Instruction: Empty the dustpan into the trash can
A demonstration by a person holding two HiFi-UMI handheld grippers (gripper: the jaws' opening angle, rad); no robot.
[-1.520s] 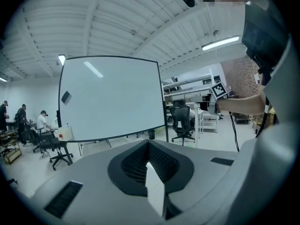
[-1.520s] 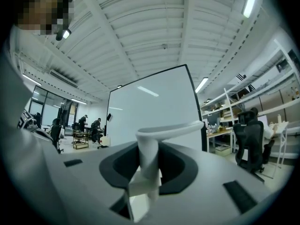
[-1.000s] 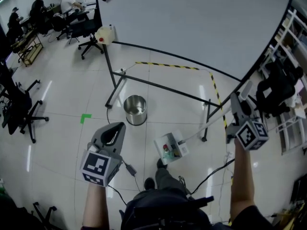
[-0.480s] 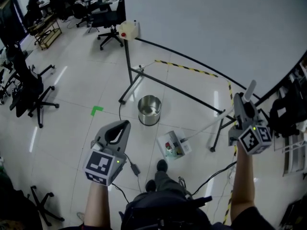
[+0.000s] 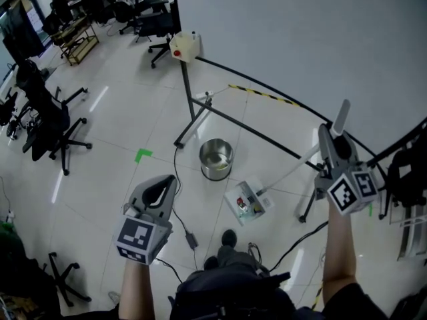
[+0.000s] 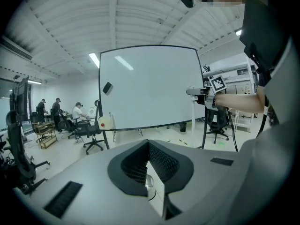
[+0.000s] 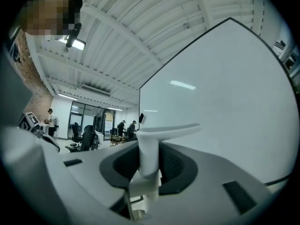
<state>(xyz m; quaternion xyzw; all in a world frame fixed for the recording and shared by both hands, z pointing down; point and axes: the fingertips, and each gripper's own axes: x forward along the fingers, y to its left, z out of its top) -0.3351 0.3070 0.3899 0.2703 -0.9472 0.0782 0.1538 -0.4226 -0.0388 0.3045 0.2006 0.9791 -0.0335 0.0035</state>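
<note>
Right tool [image 5: 330,145]: closed on the dustpan handle [image 7: 149,159]. The white shaft stands between the two jaws and its T-shaped top end projects past them. The tool is held about level, high above the floor [image 5: 120,125].
Left tool [image 5: 167,181]: jaws together, nothing gripped. The trash can shows only as background through the slit below the tips.
Dustpan [image 5: 245,203]: at the lower end of the shaft, down and to the left of the right tool in the head view. The pan faces up and small red and green pieces lie in it. Whether it rests on the floor or hangs just above it cannot be told.
Trash can [image 5: 216,159]: round metal can, upright on the floor, open top. It lies ahead of the left tool and just beside the dustpan, on the side of the pan away from the person. The two do not appear to touch.
Surroundings: a whiteboard [image 5: 300,39] on a dark frame stands beyond the can, ahead of both tools. A green tape mark [image 5: 143,155] lies on the floor to the left of the can.
Done: handle secured, and the pan is near the can.
Remaining (judgement): the load is not yet dumped. The pan must be raised over the rim, then tipped so that the pieces slide into the can.
</note>
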